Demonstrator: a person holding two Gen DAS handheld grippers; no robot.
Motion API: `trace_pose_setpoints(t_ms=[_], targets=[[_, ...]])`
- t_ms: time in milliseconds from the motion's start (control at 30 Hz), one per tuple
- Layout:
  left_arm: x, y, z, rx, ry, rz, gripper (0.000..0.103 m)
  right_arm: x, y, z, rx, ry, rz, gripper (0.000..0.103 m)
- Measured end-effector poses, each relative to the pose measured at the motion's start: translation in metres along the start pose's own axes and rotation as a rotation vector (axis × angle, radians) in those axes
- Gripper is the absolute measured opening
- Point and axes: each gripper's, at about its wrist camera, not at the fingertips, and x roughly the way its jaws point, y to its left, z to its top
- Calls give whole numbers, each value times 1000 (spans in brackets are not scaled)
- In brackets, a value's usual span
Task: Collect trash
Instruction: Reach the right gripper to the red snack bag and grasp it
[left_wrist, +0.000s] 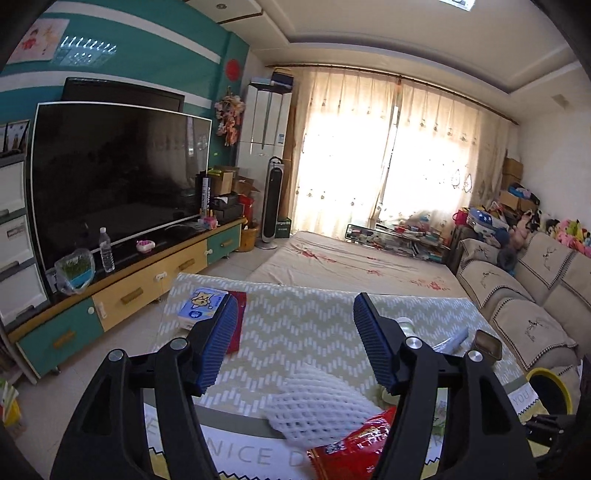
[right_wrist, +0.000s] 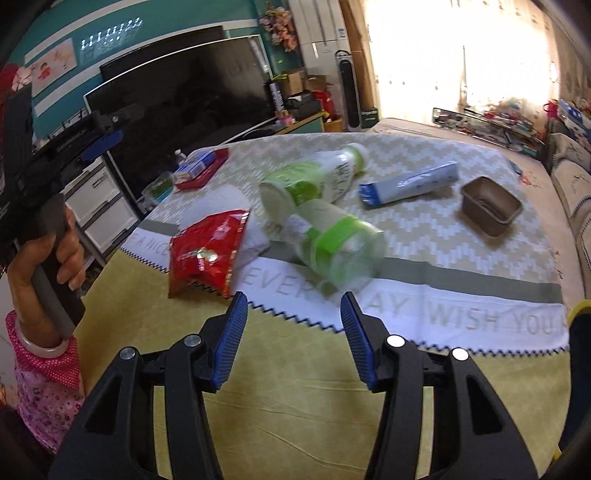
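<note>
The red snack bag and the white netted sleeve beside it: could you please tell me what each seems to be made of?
Red snack bag: probably thin plastic or foil film, glossy; it crinkles, with bright glints along its creases and a zigzag-cut edge.
White netted sleeve: probably soft foam mesh, matte; it shows an open puffy lattice of holes, like fruit padding.

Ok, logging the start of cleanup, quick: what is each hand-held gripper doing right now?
Left hand-held gripper: open, empty, above the table.
Right hand-held gripper: open, empty, short of the bottles.
</note>
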Motion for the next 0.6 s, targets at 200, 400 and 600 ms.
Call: trace_pose_setpoints(t_ms=[200, 400, 600], targets=[[17, 15, -11, -19, 13, 32, 65, 30, 32, 12, -58, 51, 66, 50], [14, 5, -19, -38, 22, 45, 65, 55, 50, 18, -125, 109, 64, 50], [16, 0, -27, -14, 33, 35, 65, 68, 60, 23, -164, 117, 50, 45]])
